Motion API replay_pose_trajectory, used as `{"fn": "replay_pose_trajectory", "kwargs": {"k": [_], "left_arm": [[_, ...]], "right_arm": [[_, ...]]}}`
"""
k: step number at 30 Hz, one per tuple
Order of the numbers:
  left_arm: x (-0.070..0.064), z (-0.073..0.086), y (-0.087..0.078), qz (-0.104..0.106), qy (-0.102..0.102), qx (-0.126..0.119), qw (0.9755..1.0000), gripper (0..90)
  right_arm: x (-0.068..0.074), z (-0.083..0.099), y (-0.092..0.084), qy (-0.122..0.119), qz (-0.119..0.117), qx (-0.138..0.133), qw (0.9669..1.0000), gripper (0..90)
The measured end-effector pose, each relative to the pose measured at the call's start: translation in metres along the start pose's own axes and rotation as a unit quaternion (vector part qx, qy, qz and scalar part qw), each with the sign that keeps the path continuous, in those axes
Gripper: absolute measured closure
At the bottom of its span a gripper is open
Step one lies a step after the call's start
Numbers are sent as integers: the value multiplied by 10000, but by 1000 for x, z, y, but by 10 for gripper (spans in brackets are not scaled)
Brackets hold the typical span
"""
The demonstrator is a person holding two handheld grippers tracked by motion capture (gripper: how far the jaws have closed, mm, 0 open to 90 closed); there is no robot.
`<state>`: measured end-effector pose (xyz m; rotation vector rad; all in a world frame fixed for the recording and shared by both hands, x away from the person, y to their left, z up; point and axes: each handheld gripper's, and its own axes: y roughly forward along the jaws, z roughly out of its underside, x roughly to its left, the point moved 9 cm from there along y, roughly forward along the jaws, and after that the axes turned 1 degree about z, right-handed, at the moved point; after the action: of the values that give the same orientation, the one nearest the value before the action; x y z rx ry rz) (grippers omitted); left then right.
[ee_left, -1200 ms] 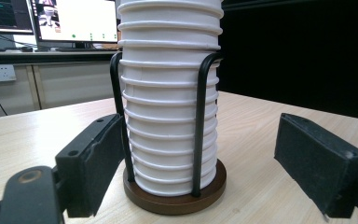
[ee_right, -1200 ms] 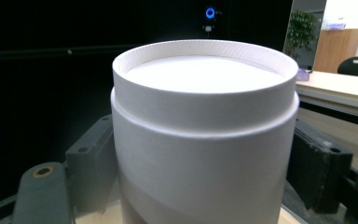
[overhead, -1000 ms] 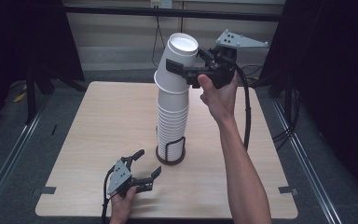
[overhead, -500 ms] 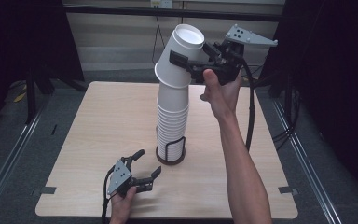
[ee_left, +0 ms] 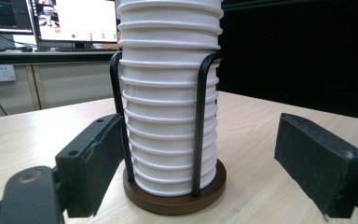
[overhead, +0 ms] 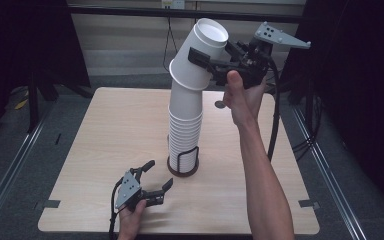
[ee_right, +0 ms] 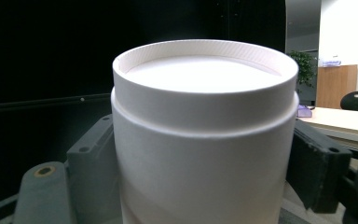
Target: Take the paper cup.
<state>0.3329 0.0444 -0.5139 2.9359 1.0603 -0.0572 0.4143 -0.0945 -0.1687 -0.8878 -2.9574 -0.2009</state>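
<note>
A tall stack of white paper cups (overhead: 184,135) stands upside down in a black wire holder on a round brown base (overhead: 182,170) at mid-table. The top cup (overhead: 200,55) is tilted to the right, its lower rim still over the stack. My right gripper (overhead: 205,59) is shut on that cup high above the table; the cup's closed bottom (ee_right: 205,74) faces its camera, between both jaws. My left gripper (overhead: 157,177) rests open on the table near the front edge, pointing at the holder. Stack and holder (ee_left: 172,135) stand beyond its spread jaws, untouched.
The wooden table (overhead: 105,130) is bare around the holder. Black curtains hang at both sides, and metal floor rails run along the table's left and right. A cable (overhead: 275,115) trails from my right gripper down past the arm.
My right gripper has risen and swung right, tipping the top cup further over from the stack. The left gripper has stayed in place.
</note>
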Motion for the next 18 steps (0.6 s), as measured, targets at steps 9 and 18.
{"fn": "replay_pose_trajectory", "kwargs": {"k": [9, 18], "left_arm": [[0, 0, 0, 0, -2, 0, 10000, 155], [0, 0, 0, -1, 0, 0, 10000, 155]], "right_arm": [[-2, -6, -11, 37, -50, -95, 9999, 210], [-7, -12, -27, 53, 66, -195, 9998, 211]]}}
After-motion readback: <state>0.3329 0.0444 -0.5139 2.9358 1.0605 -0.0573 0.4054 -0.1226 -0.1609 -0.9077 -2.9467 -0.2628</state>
